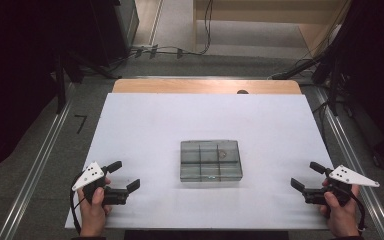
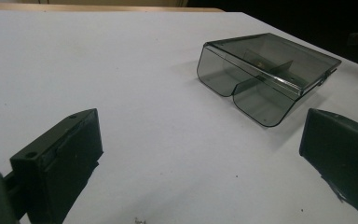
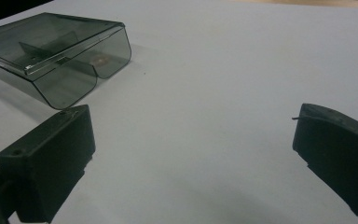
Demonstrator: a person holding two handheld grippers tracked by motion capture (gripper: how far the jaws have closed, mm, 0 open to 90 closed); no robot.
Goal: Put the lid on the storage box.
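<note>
A smoky clear plastic compartment box [image 1: 211, 160] lies with its lid shut in the middle of the white table sheet [image 1: 145, 125]; a small item sits in its back right cell. My left gripper [image 1: 123, 176] rests open near the front left corner, well left of the box [image 2: 265, 74]. My right gripper [image 1: 307, 176] stands open near the front right, with the box [image 3: 58, 51] off to its left. Nothing is between either pair of jaws.
The sheet covers a wooden table whose bare far edge [image 1: 205, 86] shows. Cables [image 1: 180, 50] and dark equipment lie on the floor beyond. Metal rails [image 1: 35, 170] run along both sides.
</note>
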